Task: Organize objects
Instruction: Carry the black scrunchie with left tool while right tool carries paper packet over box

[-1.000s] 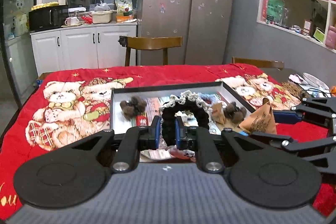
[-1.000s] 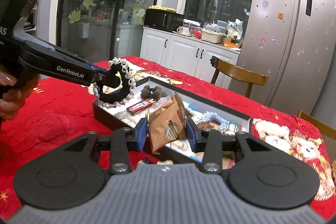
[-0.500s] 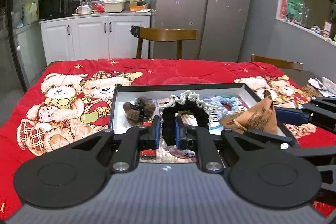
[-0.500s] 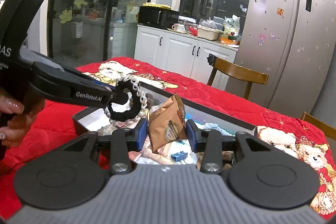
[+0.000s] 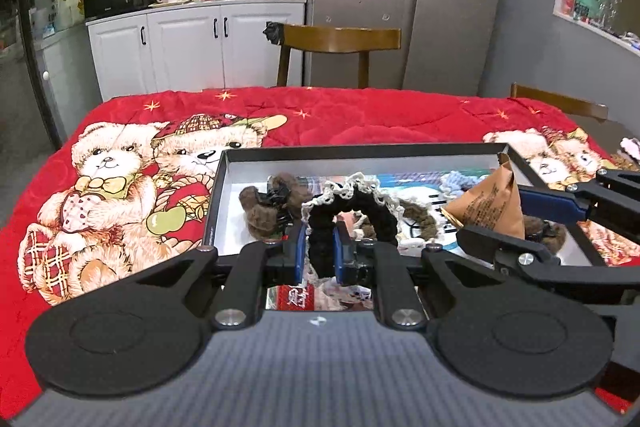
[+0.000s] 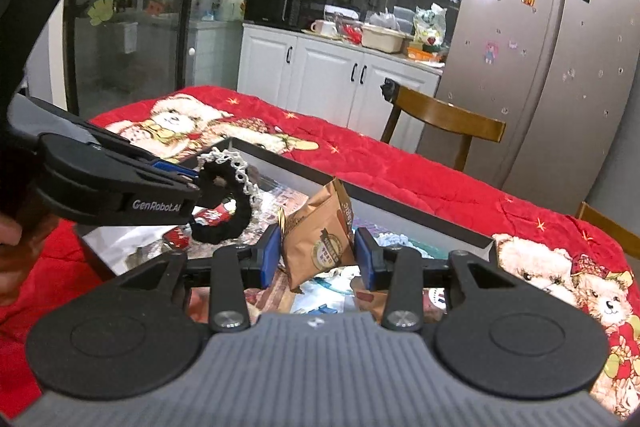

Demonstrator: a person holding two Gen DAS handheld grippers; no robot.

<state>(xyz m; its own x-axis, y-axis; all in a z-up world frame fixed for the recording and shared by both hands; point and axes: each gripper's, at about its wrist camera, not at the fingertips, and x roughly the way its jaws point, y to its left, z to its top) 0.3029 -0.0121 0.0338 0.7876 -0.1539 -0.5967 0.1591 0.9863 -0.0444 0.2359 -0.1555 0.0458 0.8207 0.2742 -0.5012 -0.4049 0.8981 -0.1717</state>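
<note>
Gripping a black scrunchie [image 5: 352,205] edged with white lace, the left tool [image 5: 318,253] sits at lower centre of the left wrist view, its blue pads pinched narrow on one side of the ring. The rest of the ring arches up and to the right, clear of the tray contents. In the right wrist view the same tool enters from the left edge, angled slightly downward, with the scrunchie hanging from its tip over the near left part of the tray; part of a hand [image 6: 16,247] shows at the left edge behind it.

The right tool [image 6: 316,253] sits at lower centre of its own view, pads set moderately apart and pressed on both sides of a brown snack packet [image 6: 320,239], which stands upright between them. In the left wrist view this tool reaches in from the right edge, holding the packet above the right part of the tray.

A shallow black-rimmed tray [image 5: 360,151] lies on the worktop, which is covered by a red teddy-bear quilt [image 5: 120,187]. Inside the tray: a brown furry scrunchie [image 5: 266,205] at left, a pale blue scrunchie [image 5: 456,183] toward the far right, a red wrapped item [image 6: 200,219] near the front, and printed packets on the floor of the tray, too cluttered to identify.
</note>
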